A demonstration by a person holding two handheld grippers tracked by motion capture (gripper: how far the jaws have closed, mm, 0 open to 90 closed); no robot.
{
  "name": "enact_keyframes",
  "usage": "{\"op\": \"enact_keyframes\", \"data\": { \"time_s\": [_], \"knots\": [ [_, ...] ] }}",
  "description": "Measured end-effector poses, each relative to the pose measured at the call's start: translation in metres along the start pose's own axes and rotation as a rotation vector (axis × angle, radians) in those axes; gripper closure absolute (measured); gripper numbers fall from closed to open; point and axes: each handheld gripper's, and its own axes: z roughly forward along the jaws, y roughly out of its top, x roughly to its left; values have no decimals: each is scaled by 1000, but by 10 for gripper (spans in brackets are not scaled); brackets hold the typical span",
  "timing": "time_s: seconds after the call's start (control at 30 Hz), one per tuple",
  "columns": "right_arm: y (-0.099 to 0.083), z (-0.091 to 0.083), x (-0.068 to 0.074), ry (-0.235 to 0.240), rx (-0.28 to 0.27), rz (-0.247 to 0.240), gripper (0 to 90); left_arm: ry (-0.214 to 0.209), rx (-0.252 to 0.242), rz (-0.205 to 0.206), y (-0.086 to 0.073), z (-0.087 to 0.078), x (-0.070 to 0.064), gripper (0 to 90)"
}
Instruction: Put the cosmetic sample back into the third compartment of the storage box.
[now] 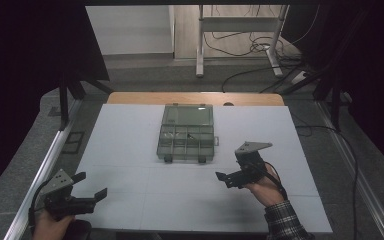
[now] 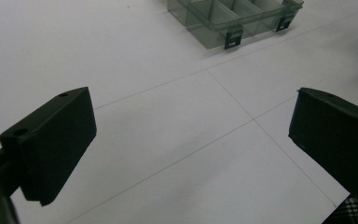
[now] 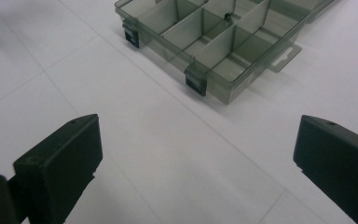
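Note:
A clear grey compartment box (image 1: 187, 132) lies open in the middle of the white table (image 1: 130, 150), its lid folded back. A small dark item (image 3: 227, 17) sits in one compartment. My left gripper (image 1: 91, 185) rests near the front left corner, open and holding nothing. My right gripper (image 1: 228, 172) is open just in front of and to the right of the box. In the left gripper view the jaws of the left gripper (image 2: 191, 140) stand wide apart, with the box (image 2: 235, 18) far ahead. The right gripper (image 3: 198, 158) faces the box's (image 3: 214, 37) latched front from close by.
A wooden edge (image 1: 195, 98) runs along the table's back. Behind it stand a white metal frame (image 1: 240, 40) and cables on the floor (image 1: 260, 47). Metal rails (image 1: 45, 165) flank the table. A plaid sleeve (image 1: 285, 222) comes in at the bottom right.

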Motion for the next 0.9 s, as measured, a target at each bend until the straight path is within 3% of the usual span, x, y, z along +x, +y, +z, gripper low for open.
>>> {"op": "enact_keyframes", "data": {
  "time_s": [0.5, 0.9],
  "knots": [
    [-23, -18, 2, 4, 1, -11, 13, -2, -3, -3, 0, 0, 0, 10],
    [-42, -32, 4, -54, -17, -7, 0, -2, -5, -2, 0, -1, 0, 10]
  ]
}}
